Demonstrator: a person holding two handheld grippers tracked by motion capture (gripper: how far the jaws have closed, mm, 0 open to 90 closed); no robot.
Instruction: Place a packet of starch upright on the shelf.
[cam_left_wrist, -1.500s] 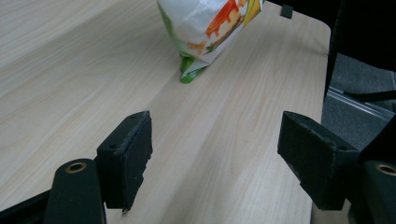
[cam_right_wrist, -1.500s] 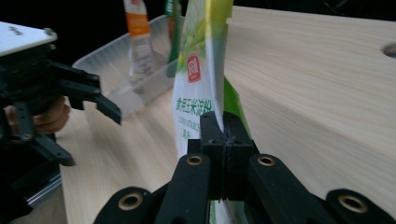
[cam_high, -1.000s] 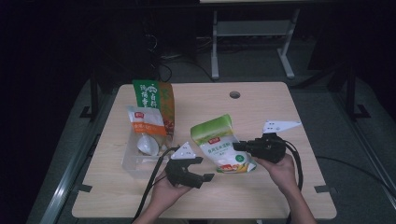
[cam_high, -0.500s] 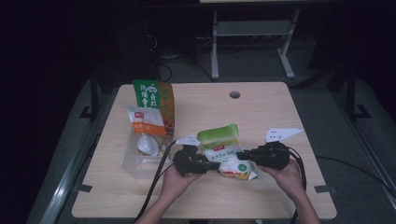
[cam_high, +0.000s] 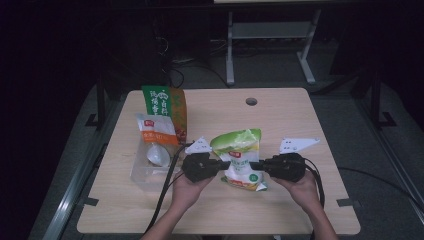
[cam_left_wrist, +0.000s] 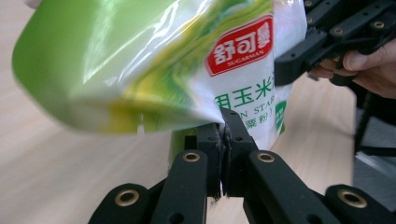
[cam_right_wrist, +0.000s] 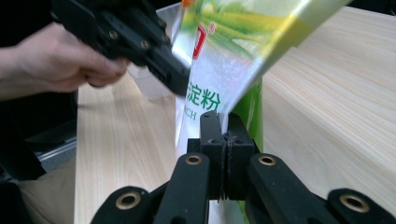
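A green and white starch bag (cam_high: 242, 156) with a red label hangs just above the wooden table (cam_high: 280, 215), held from both sides. My left gripper (cam_high: 224, 165) has just been closing and is now shut on the bag's left edge. In the left gripper view its jaws (cam_left_wrist: 224, 133) pinch the film under the bag (cam_left_wrist: 154, 60), with the right gripper (cam_left_wrist: 299, 51) beyond. My right gripper (cam_high: 255, 165) is shut on the bag's right edge. The right gripper view has its jaws (cam_right_wrist: 223, 126) clamped on the bag (cam_right_wrist: 219, 60), and the left gripper (cam_right_wrist: 173, 79) opposite.
A tall green and orange bag (cam_high: 165, 107) stands at the table's left, with a small orange and white packet (cam_high: 156, 131) leaning before it. A clear plastic container (cam_high: 147, 172) holding a white scoop (cam_high: 157, 156) lies beside my left hand. A cable hole (cam_high: 251, 101) marks the far side.
My left gripper came in from the lower left to the bag and its jaws closed on the bag's left edge. The bag sank a little and now hangs between both grippers.
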